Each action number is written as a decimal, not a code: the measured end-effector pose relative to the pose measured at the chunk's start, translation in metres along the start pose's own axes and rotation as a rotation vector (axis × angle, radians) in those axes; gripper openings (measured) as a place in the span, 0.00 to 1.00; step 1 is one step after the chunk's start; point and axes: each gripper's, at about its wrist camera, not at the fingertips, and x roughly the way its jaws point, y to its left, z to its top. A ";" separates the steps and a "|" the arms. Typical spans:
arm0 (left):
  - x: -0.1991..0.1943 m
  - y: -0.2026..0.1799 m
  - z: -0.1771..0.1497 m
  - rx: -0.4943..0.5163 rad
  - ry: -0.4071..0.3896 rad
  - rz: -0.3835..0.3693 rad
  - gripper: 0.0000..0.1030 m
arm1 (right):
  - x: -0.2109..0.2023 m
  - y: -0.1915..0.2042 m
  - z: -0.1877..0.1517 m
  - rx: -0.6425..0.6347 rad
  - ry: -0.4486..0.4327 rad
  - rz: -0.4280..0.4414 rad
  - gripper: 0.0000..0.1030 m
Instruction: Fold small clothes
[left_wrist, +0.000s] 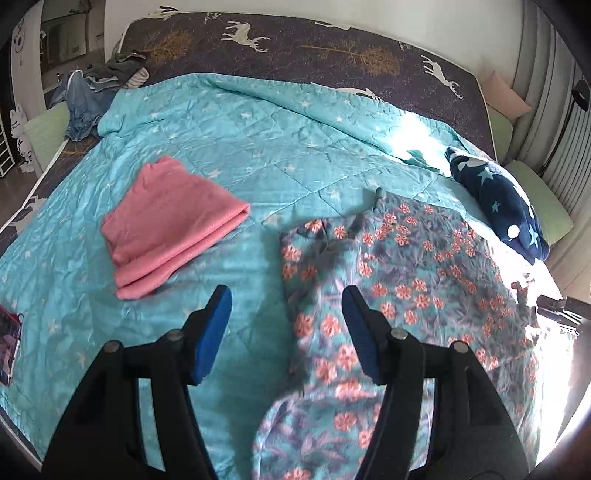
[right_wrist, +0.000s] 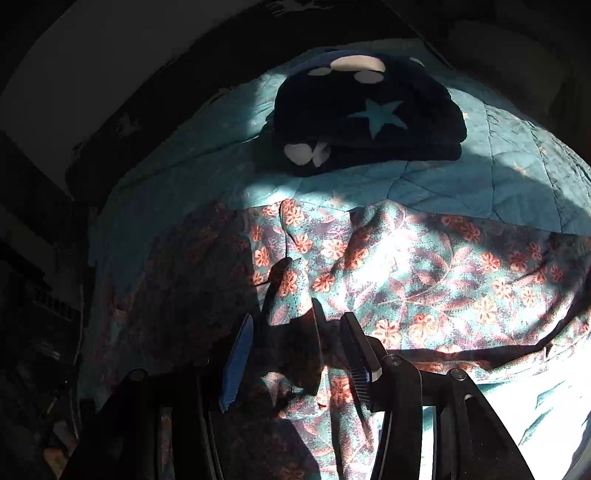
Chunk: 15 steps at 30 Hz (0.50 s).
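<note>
Tongs (left_wrist: 286, 334) agape over teal quilt (left_wrist: 229, 147)

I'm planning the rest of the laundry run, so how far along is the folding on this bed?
Done: the pink garment and the navy star-print fleece lie folded on the teal quilt. In hand: the floral garment is spread out with its near part partly doubled over; the left gripper and right gripper are open over it, holding nothing. Left: finishing its folds, and perhaps the heaped jeans and dark clothes at the far corner.
</note>
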 end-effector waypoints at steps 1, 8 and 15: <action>0.011 -0.005 0.009 0.016 0.017 0.012 0.61 | 0.008 0.006 0.000 -0.007 0.012 -0.004 0.48; 0.094 -0.040 0.028 0.126 0.205 0.046 0.61 | 0.026 0.026 -0.003 -0.041 0.024 -0.033 0.49; 0.087 -0.025 0.040 0.049 0.115 0.055 0.01 | 0.032 0.035 0.006 -0.108 -0.011 -0.062 0.06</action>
